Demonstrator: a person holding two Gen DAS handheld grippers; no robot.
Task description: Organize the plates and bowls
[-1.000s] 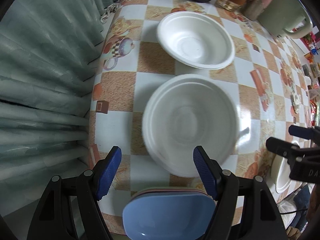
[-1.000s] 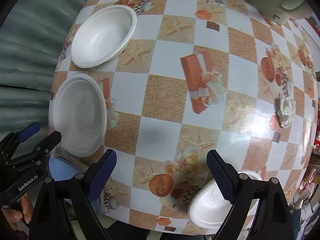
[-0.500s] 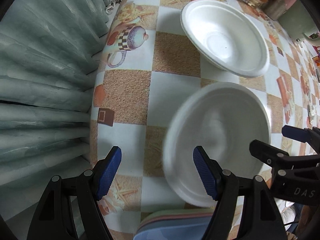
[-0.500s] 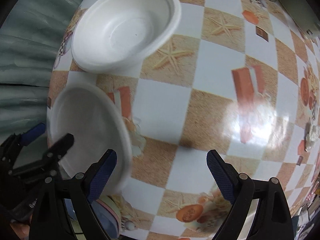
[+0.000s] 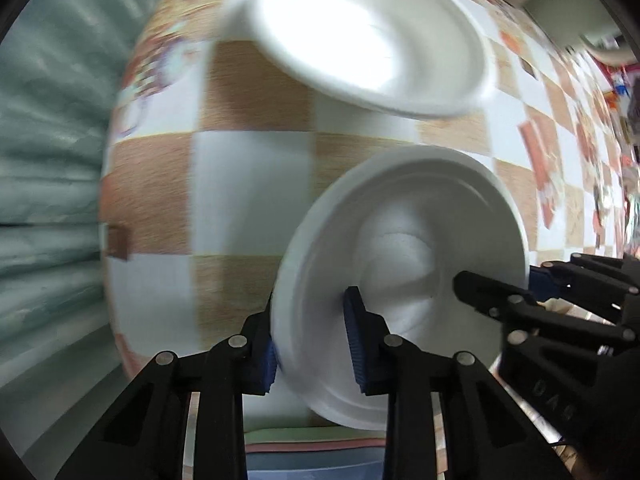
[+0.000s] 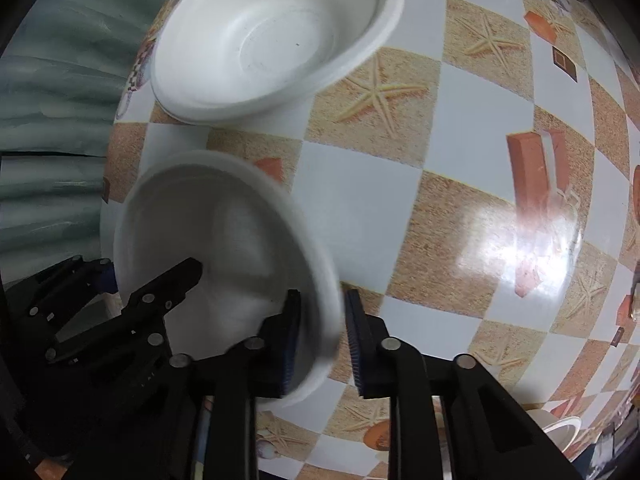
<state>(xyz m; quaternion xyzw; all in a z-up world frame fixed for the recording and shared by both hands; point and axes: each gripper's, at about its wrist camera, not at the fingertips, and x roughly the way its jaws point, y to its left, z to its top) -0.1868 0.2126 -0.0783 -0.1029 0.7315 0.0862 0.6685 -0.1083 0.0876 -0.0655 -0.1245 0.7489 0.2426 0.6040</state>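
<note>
- Left wrist view: my left hand-held gripper (image 5: 312, 344) is closing on the near rim of the nearer white bowl (image 5: 404, 280); one blue pad sits inside the bowl, the other outside the rim.
- The far white bowl (image 5: 372, 36) lies beyond it on the checkered surface (image 5: 256, 184), blurred.
- The right hand-held gripper (image 5: 496, 284) reaches the same bowl's opposite rim.
- A stack of coloured plates (image 5: 312, 452) shows at the bottom edge.
- Right wrist view: my right hand-held gripper (image 6: 320, 336) is closing, the nearer bowl's (image 6: 216, 240) rim between its pads.
- The bowl looks tilted.
- The far bowl (image 6: 276, 36) sits apart, near the curtain (image 6: 52, 92).
</note>
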